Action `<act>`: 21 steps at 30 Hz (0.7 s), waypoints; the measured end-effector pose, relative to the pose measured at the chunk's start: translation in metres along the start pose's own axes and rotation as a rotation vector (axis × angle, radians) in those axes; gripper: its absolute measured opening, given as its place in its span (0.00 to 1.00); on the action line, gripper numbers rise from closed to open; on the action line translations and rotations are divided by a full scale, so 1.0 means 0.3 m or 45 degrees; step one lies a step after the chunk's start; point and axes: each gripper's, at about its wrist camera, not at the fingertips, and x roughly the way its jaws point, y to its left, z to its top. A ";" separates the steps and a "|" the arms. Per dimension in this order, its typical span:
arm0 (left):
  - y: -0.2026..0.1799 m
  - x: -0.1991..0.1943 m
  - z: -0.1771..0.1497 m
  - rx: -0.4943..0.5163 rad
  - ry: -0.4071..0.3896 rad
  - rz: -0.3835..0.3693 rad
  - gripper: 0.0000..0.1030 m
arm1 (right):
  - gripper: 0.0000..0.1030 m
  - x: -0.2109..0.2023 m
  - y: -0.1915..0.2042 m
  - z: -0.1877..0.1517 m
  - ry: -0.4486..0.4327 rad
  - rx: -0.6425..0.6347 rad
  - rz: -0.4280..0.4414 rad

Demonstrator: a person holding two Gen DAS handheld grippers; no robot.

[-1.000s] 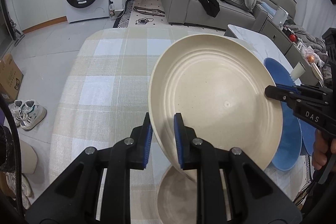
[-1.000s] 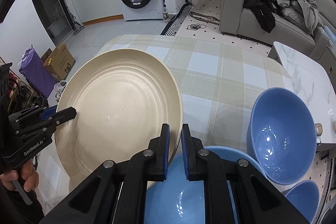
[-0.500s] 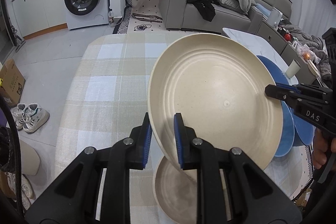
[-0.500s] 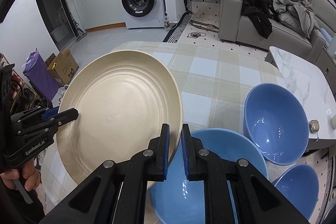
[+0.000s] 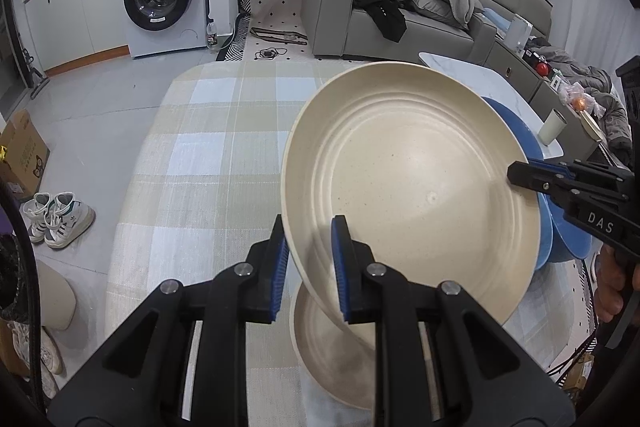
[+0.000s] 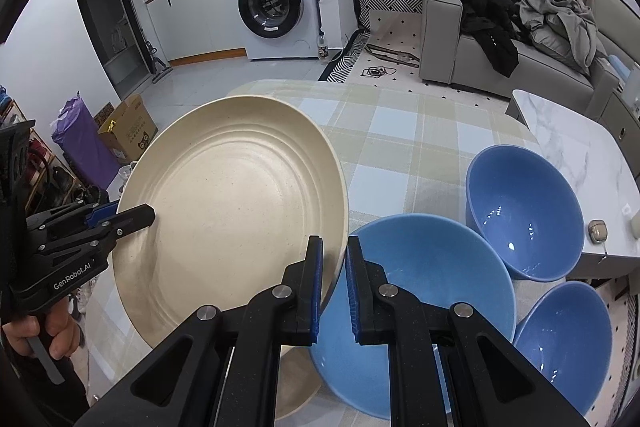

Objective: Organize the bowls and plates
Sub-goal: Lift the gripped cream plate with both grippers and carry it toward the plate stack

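Observation:
A large cream plate [image 5: 412, 187] hangs tilted above the table, held by its two opposite rims. My left gripper [image 5: 310, 227] is shut on its near-left rim and shows in the right wrist view [image 6: 140, 215] too. My right gripper [image 6: 334, 243] is shut on the other rim, also seen in the left wrist view [image 5: 520, 175]. A smaller cream plate [image 5: 332, 347] lies on the table under the held one. Three blue bowls stand to the right: a wide one [image 6: 420, 287], a deep one [image 6: 524, 211] and a small one [image 6: 568, 339].
The table wears a pale checked cloth [image 5: 208, 155]. A white marble side table [image 6: 568, 147] with a cup [image 5: 552, 127] stands close on the right. Shoes [image 5: 60, 219] and a cardboard box [image 5: 20, 155] lie on the floor at left; a sofa [image 5: 400, 27] is beyond.
Both grippers have carried the cream plate back toward the table's near edge and slightly up. More of the small cream plate and the small blue bowl now shows.

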 end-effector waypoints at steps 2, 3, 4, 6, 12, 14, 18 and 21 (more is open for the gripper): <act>-0.001 -0.013 -0.016 0.001 0.001 -0.003 0.16 | 0.12 -0.009 0.005 -0.012 -0.005 -0.003 0.004; -0.001 -0.019 -0.024 0.001 0.002 -0.003 0.16 | 0.12 -0.012 0.007 -0.018 -0.008 -0.004 0.007; -0.002 -0.026 -0.033 0.001 0.003 -0.005 0.16 | 0.12 -0.013 0.007 -0.024 -0.009 -0.004 0.012; -0.001 -0.024 -0.039 0.004 0.007 -0.004 0.16 | 0.12 -0.017 0.006 -0.035 -0.009 0.000 0.019; -0.002 -0.036 -0.069 0.004 0.008 -0.004 0.16 | 0.12 -0.031 0.018 -0.078 -0.014 0.002 0.032; 0.003 -0.032 -0.087 0.004 0.014 -0.007 0.16 | 0.12 -0.031 0.025 -0.087 -0.012 0.002 0.038; 0.008 -0.033 -0.123 0.007 0.020 -0.005 0.16 | 0.13 -0.026 0.030 -0.107 -0.012 0.006 0.047; 0.007 -0.036 -0.144 0.013 0.020 -0.004 0.16 | 0.13 -0.020 0.037 -0.125 -0.016 0.007 0.053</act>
